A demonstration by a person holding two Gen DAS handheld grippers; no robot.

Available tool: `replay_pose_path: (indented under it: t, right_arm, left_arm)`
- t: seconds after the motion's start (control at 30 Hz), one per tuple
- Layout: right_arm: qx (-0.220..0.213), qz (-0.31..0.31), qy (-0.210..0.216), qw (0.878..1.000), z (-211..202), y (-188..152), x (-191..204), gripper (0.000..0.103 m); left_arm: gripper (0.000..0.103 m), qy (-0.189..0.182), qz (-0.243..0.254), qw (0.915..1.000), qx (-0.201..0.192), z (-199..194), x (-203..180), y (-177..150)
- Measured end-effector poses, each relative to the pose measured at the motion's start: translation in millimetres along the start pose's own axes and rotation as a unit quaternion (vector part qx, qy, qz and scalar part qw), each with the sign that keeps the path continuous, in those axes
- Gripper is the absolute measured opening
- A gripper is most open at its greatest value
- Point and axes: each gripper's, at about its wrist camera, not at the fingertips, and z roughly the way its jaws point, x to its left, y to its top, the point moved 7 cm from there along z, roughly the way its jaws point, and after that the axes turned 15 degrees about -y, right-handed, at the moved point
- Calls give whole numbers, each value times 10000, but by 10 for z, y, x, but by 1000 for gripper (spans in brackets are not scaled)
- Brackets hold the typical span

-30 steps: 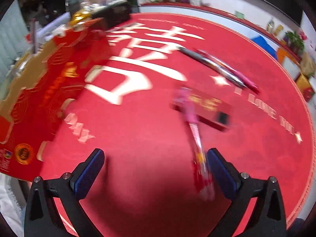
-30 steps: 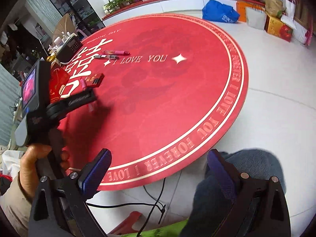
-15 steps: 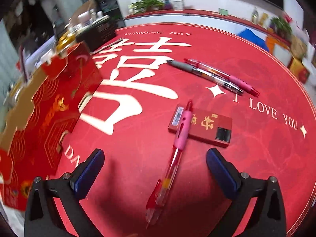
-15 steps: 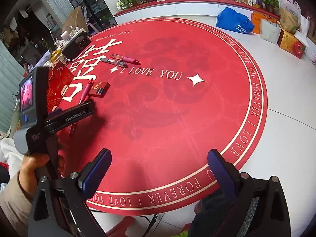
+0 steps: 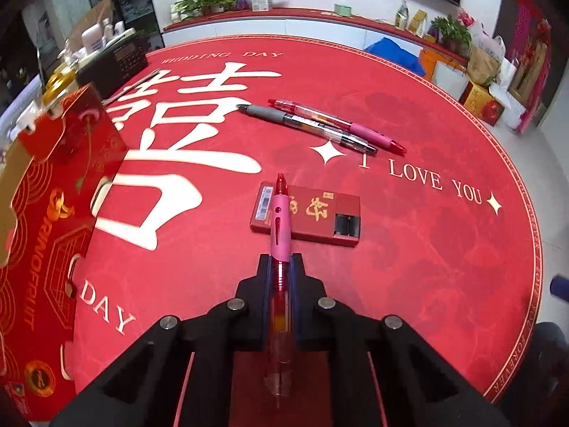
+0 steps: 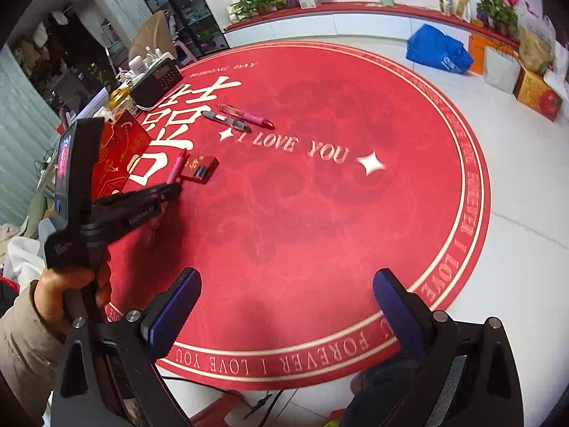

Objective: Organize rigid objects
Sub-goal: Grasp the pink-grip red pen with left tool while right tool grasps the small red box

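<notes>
Left gripper [image 5: 281, 267] is clamping the pink pen [image 5: 280, 227], its tip lying over the red box [image 5: 320, 213]. Two more pens [image 5: 320, 124] are sitting beyond. Right gripper [image 6: 284, 306] is hanging wide apart over the red mat [image 6: 320, 213].

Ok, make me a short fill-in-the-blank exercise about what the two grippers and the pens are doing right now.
1. The left gripper is shut on a pen with a ____ grip sleeve.
2. The held pen's far end lies over the small red ____.
3. The right gripper is ____ and holds nothing.
4. The number of other pens lying side by side on the mat is ____.

Missing words: pink; box; open; two
</notes>
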Motion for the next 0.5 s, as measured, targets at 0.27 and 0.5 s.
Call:
replay_pose_path:
  t: [0.27,0.5]
  right_arm:
    - [-245,-1624,21,9864,207,493,664,98]
    - [-400,-3355,-243,9409,806,702,1587,98]
  left_arm:
    - [10,275,-445,9984,-227,-249,354,-326]
    - [10,377,-653,9968,-280,-370,491,-510]
